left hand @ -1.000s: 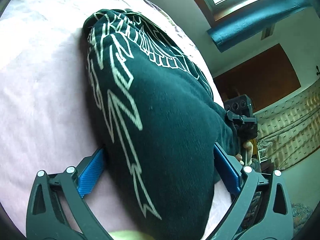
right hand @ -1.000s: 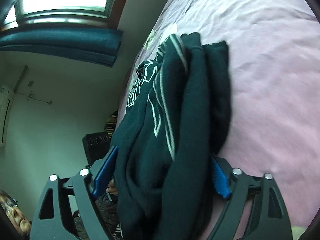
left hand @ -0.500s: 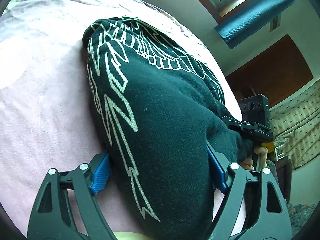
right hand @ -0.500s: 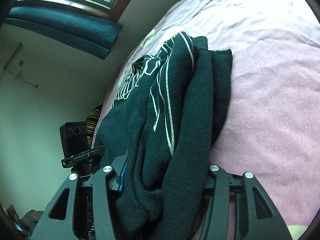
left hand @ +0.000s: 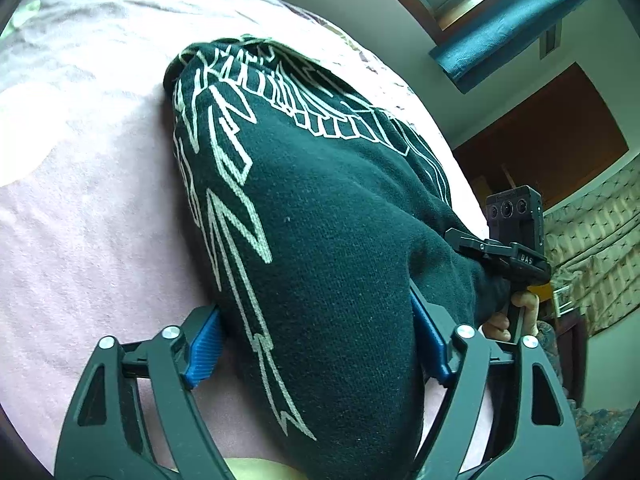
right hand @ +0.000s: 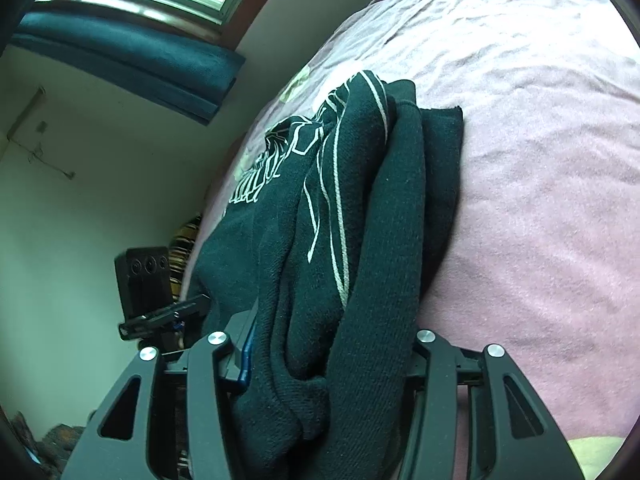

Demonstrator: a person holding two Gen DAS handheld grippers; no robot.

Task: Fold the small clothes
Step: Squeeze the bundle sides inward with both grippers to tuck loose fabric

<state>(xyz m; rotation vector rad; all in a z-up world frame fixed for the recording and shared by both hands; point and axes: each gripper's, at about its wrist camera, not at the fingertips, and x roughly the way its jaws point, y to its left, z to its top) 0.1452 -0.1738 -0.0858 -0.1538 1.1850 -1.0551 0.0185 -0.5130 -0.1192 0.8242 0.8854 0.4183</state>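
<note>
A folded dark green sweater with pale line print [left hand: 320, 248] lies on a pink bedsheet [left hand: 88, 216]. My left gripper [left hand: 316, 344] is shut on its near edge, with the thick fold between the blue pads [left hand: 202, 354]. In the right wrist view the same sweater [right hand: 340, 240] shows as several stacked layers, and my right gripper [right hand: 332, 344] is shut on that bundle at its near end. The right gripper with its camera block [left hand: 516, 240] shows past the sweater in the left wrist view, and the left gripper's camera block [right hand: 146, 280] shows in the right wrist view.
The pink sheet [right hand: 540, 200] stretches wide to the right of the sweater. A window with a dark teal blind [right hand: 132, 60] is on the wall beyond the bed. A brown door [left hand: 552, 136] and patterned curtains [left hand: 600, 240] stand beyond the bed edge.
Both grippers have closed further on the sweater: their fingers stand closer together than a second ago. Both views have shifted slightly; the sweater stays bunched on the sheet.
</note>
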